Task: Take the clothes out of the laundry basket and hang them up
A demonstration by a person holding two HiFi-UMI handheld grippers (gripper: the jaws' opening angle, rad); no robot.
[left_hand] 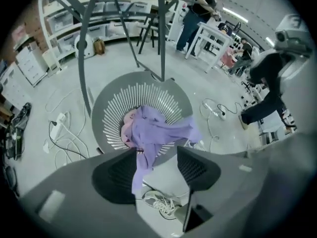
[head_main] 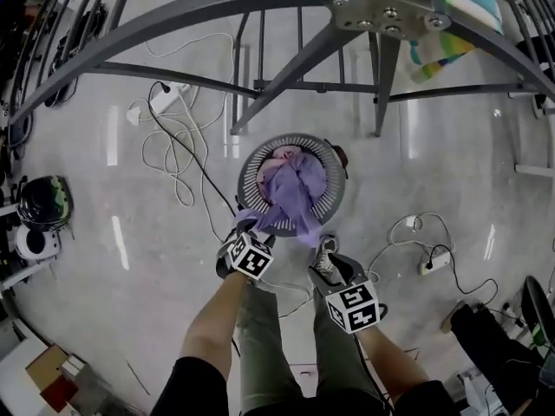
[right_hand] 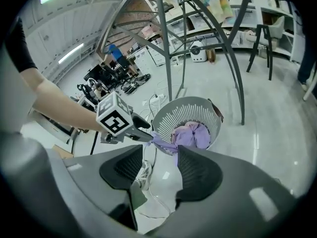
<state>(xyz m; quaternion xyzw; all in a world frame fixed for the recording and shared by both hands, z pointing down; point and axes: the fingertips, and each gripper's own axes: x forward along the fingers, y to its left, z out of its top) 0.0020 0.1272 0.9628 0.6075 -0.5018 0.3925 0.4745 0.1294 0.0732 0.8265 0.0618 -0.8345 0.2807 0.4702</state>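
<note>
A round grey slatted laundry basket stands on the floor in front of me. A lavender garment spills over its near rim, with something pink under it. My left gripper points steeply down at that rim, open; the garment's hanging tail runs between the jaws beside the left pad, unpinched. My right gripper hovers open nearer to me, with nothing between its fingers. The right gripper view shows the left gripper touching the cloth's edge.
A grey metal drying rack arches over the basket, a colourful striped cloth hung on it. Loose cables and a power strip lie on the floor. My shoes are close to the basket. People stand at tables beyond.
</note>
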